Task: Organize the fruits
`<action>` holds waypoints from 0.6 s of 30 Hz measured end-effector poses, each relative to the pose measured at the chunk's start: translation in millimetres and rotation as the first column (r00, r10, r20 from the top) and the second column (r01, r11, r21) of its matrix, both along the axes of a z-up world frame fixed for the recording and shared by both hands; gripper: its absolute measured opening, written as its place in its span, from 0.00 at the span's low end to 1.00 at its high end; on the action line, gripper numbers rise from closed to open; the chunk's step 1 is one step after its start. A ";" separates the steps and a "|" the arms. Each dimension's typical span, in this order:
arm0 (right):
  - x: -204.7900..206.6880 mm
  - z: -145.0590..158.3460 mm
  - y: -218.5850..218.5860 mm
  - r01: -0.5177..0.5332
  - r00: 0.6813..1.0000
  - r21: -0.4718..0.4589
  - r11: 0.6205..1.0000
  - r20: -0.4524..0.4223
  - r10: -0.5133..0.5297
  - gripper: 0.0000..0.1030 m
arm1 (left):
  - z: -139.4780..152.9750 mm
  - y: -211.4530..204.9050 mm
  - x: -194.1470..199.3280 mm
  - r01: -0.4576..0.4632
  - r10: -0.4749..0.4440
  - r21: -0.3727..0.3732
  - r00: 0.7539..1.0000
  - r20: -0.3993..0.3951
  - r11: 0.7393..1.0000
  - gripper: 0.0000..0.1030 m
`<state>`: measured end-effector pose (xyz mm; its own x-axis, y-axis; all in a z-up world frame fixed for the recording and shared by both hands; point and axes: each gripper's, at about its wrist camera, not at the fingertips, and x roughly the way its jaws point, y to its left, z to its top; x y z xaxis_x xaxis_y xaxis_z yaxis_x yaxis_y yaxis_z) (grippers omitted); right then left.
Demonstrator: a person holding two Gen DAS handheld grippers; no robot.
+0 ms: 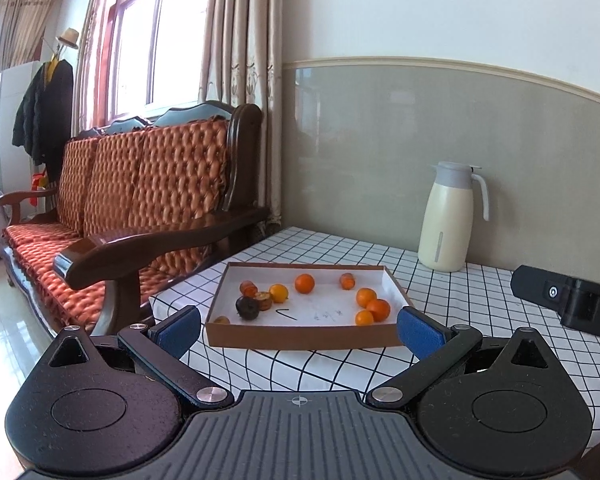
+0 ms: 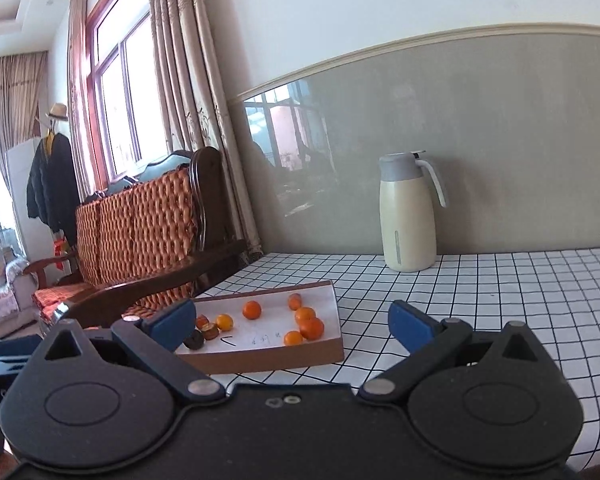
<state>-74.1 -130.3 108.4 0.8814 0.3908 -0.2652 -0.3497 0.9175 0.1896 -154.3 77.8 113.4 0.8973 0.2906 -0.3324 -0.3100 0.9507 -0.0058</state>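
i see both sets of fingers spread wide, gripping nothing: left gripper, right gripper. the cardboard tray sits on the checkered table at 12 o'clock of the left gripper, holding scattered oranges and one dark fruit. a cream thermos jug stands at 1 o'clock by the wall.

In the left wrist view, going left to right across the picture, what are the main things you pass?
Black coat on the rack → wooden sofa with orange cushions → cardboard tray of fruit → cream thermos jug → right gripper at the frame edge.
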 end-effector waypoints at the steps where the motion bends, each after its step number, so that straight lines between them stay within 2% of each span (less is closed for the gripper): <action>1: -0.6 -0.1 0.2 -0.002 1.000 0.000 1.000 0.000 0.002 0.94 | 0.2 0.7 0.0 -0.002 0.002 -0.001 1.000 0.001 1.000 1.00; 18: 1.2 -2.0 7.7 -0.015 1.000 -0.045 0.999 -0.009 0.015 0.94 | -2.6 5.3 0.7 -0.023 0.023 -0.009 1.000 -0.002 1.000 1.00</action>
